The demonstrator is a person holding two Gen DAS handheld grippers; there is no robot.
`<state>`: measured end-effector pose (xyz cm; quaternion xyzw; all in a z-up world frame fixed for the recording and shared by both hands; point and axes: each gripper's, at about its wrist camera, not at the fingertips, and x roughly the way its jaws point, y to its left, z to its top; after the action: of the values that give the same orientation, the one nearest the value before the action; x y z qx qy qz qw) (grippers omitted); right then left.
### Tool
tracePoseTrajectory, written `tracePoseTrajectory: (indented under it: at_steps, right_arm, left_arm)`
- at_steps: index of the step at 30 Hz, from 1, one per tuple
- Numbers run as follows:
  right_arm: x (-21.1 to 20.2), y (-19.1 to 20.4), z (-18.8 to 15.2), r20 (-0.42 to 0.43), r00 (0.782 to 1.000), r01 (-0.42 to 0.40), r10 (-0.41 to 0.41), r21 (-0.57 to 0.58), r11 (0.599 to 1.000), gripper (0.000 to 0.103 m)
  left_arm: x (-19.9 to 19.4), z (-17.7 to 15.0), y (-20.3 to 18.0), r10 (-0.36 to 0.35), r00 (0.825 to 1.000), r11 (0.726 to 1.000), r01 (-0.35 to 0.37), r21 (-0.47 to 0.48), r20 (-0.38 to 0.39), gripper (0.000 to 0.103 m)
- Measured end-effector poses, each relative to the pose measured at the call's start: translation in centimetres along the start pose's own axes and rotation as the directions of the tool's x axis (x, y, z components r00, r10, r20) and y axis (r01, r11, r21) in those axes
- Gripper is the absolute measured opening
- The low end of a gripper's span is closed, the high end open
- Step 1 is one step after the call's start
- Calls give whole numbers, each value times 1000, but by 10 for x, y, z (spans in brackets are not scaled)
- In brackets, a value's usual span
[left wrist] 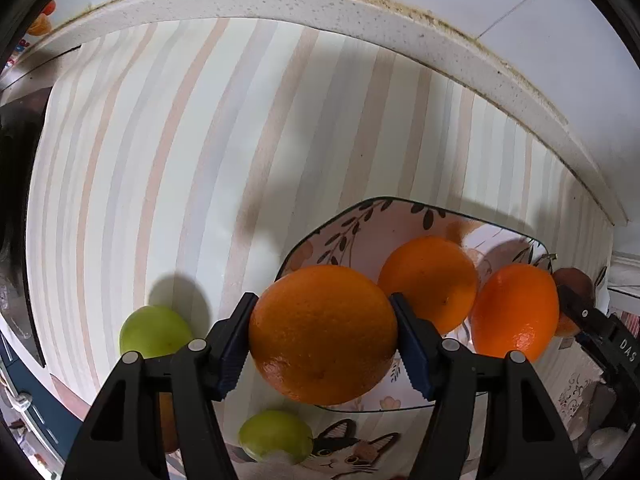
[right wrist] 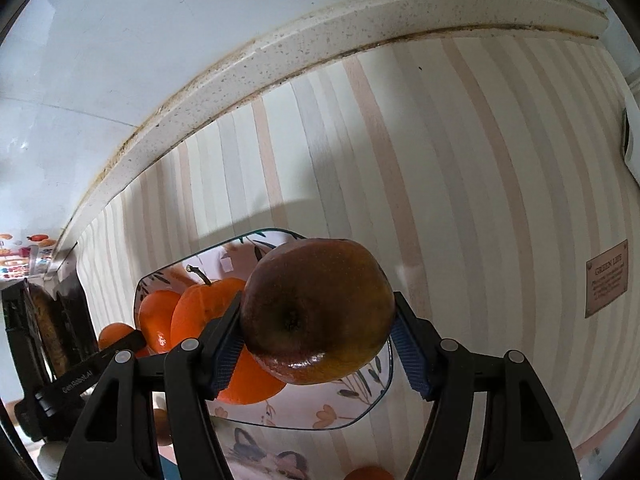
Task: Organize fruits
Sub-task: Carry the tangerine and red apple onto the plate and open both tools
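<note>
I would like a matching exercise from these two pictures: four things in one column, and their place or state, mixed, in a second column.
Things:
1. left gripper
2. right gripper
3. plate
4. green fruit

Place or state:
A. lies on the striped cloth, outside the plate
B. shut on a dark red apple
C. holds oranges
D. shut on an orange

Pairs: 1-D, 2-B, 3-C, 4-A

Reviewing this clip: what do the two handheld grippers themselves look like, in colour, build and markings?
Both match. The left gripper and the right gripper have matte black angular linkage arms with round silver pivot pins and blue ribbed finger pads. White lettering sits on the bodies: "DAS" on the right one seen from the left view, "GenRobot.AI" on the left one from the right view. No cables or sleeves show.
</note>
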<state>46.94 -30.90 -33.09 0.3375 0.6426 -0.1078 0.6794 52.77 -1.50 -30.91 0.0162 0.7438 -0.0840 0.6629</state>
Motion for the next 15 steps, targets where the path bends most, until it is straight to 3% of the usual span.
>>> tracePoseTrajectory:
  at_steps: [2, 4, 6, 11, 15]
  right_arm:
    - [-1, 1, 0, -7, 1000, -8, 8, -3, 1000, 79]
    - [-3, 3, 0, -3, 1000, -5, 5, -7, 1000, 82]
    - [-5, 4, 0, 0, 1000, -3, 3, -12, 1000, 82]
    - [-15, 6, -1, 13, 1000, -6, 6, -19, 1000, 84]
    - [-30, 8, -8, 38, 999, -6, 8, -43, 999, 92]
  left_arm:
    - [-2, -4, -1, 3, 1000, 1000, -3, 1, 6, 66]
    - [1, -4, -4, -16, 1000, 1000, 16, -6, -1, 78]
    - [3, -5, -7, -25, 1000, 1000, 25, -13, 1, 83]
    - [-6, -14, -10, -39, 999, 999, 40, -31, 25, 84]
    - [-26, -26, -5, -24, 997, 999, 25, -22, 67, 84]
